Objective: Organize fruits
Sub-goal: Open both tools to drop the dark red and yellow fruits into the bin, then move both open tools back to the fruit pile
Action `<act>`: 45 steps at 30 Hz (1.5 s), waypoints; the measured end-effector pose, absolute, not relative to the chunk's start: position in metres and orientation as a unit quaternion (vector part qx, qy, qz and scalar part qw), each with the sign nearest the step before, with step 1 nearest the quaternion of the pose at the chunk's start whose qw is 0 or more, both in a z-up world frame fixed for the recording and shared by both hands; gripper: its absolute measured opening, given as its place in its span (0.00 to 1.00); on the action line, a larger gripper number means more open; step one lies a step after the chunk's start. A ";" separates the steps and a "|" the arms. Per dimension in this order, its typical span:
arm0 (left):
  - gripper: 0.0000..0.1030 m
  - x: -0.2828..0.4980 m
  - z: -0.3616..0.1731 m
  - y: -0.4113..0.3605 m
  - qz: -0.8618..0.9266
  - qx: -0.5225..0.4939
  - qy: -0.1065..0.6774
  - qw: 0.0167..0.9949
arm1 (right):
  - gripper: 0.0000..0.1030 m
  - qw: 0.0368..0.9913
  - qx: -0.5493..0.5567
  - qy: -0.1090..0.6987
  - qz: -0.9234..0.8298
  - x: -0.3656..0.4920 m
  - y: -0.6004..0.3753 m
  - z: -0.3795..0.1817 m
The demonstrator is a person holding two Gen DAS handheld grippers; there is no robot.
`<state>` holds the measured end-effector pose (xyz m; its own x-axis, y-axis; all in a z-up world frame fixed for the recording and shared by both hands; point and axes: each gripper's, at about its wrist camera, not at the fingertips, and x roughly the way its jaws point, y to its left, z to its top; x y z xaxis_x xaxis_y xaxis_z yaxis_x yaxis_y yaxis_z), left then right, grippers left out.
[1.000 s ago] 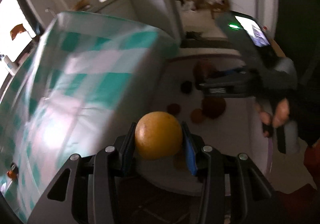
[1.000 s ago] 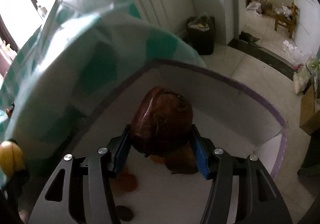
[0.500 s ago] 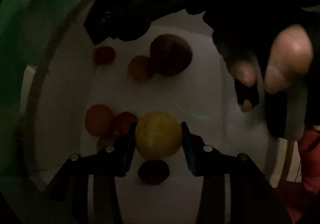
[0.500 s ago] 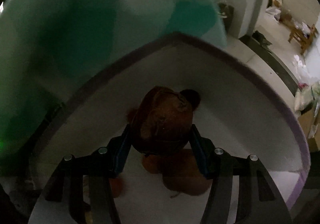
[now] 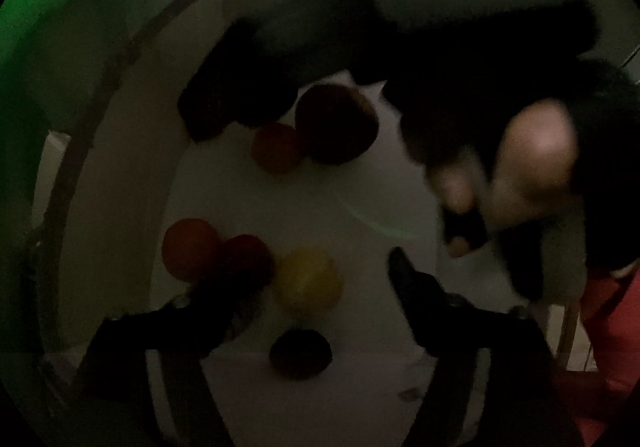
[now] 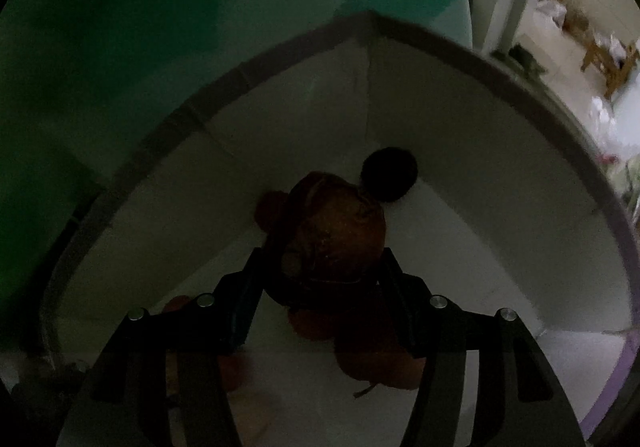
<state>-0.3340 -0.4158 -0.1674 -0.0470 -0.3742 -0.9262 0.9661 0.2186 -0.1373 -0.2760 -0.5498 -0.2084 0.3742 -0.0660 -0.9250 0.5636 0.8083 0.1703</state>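
Note:
Both views look down into a white box [image 5: 360, 187] that holds several fruits. My left gripper [image 5: 322, 279] has its jaws opening, and a yellow fruit [image 5: 308, 281] lies on the box floor between them, clear of both pads. Beside it sit an orange fruit [image 5: 190, 247], a red fruit [image 5: 246, 257] and a dark fruit [image 5: 300, 353]. My right gripper [image 6: 324, 259] is shut on a wrinkled brown fruit [image 6: 336, 231], held just above an orange fruit [image 6: 316, 323] and a brown fruit [image 6: 376, 359] on the floor. The picture is dim.
The box's grey-edged walls [image 6: 480, 167] rise around both grippers, with a corner straight ahead of the right one. A dark round fruit [image 6: 390, 175] lies near that corner. A green checked cloth [image 6: 160, 27] lies beyond the rim. The hand [image 5: 532, 159] on the right gripper crowds the left view.
Both grippers dropped from above the rim into the box. The left jaws spread and let go of the yellow fruit, which now rests on the floor. The right gripper keeps its brown fruit.

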 end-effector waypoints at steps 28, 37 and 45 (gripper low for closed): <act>0.98 -0.168 0.062 -0.099 -0.340 0.096 0.214 0.911 | 0.85 0.938 0.112 0.328 -0.020 -0.163 -0.320 0.037; 0.98 0.009 0.078 0.059 -0.058 -0.087 0.286 0.953 | 0.85 0.911 0.023 0.384 0.149 -0.003 -0.161 0.010; 0.98 0.029 0.068 0.122 -0.007 -0.168 0.286 0.943 | 0.85 0.885 -0.006 0.414 0.212 0.075 -0.105 0.001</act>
